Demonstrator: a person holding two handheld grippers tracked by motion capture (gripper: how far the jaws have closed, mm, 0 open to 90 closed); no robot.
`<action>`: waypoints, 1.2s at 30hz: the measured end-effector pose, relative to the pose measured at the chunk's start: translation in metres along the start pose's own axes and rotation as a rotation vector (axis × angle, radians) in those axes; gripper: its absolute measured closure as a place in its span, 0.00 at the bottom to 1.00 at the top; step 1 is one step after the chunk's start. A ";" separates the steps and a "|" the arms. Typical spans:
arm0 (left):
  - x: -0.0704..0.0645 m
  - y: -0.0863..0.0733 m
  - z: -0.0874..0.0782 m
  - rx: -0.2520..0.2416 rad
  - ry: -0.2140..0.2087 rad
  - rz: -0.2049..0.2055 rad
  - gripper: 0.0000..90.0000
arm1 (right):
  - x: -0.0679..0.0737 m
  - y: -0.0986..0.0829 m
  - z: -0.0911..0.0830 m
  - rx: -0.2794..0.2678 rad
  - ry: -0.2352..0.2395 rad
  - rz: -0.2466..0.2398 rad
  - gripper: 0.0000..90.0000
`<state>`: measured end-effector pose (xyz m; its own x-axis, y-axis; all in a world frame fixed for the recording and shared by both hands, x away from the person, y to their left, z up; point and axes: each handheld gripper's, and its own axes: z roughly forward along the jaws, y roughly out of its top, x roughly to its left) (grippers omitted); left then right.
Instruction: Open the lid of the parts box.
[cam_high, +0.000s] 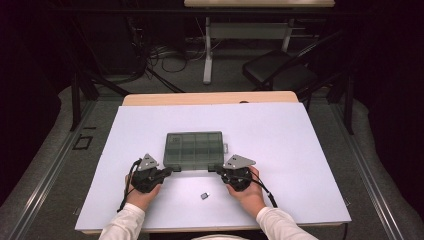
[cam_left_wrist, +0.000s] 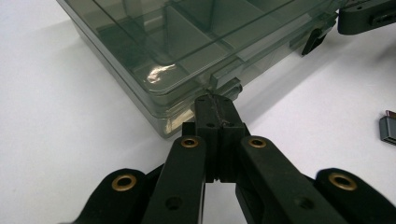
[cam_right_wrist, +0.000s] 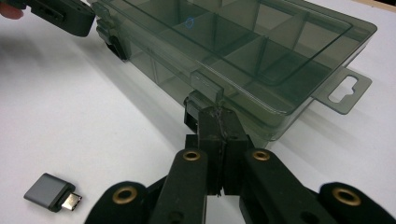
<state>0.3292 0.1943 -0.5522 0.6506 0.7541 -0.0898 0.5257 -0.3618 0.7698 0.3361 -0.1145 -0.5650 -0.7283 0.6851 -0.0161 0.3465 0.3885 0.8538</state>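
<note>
A smoky see-through compartment box lies lid down in the middle of the white table sheet. My left gripper is shut, and its tips rest against the box's front-left latch. My right gripper is shut too, its tips up against the front-right latch. Nothing is held between either pair of jaws. A small grey USB-C adapter lies on the sheet between the hands, near the front; it is the same adapter in the right gripper view and adapter in the left one.
The box has divided compartments that look empty and a hang tab on its right end. The other gripper reaches the box's far latch. A chair and a desk frame stand beyond the table.
</note>
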 end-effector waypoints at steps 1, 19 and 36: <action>0.000 0.000 0.000 -0.002 0.000 0.000 1.00 | 0.000 0.000 0.000 -0.008 -0.002 0.001 1.00; -0.001 0.004 -0.006 -0.056 0.015 -0.032 1.00 | -0.002 0.003 -0.005 -0.087 -0.011 0.009 0.99; 0.004 0.010 -0.009 -0.099 0.043 -0.096 1.00 | -0.005 0.008 -0.014 -0.131 -0.010 0.034 0.98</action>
<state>0.3317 0.1983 -0.5394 0.5746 0.8063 -0.1404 0.5263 -0.2326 0.8179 0.3346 -0.1233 -0.5508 -0.7115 0.7026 0.0092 0.2899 0.2816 0.9147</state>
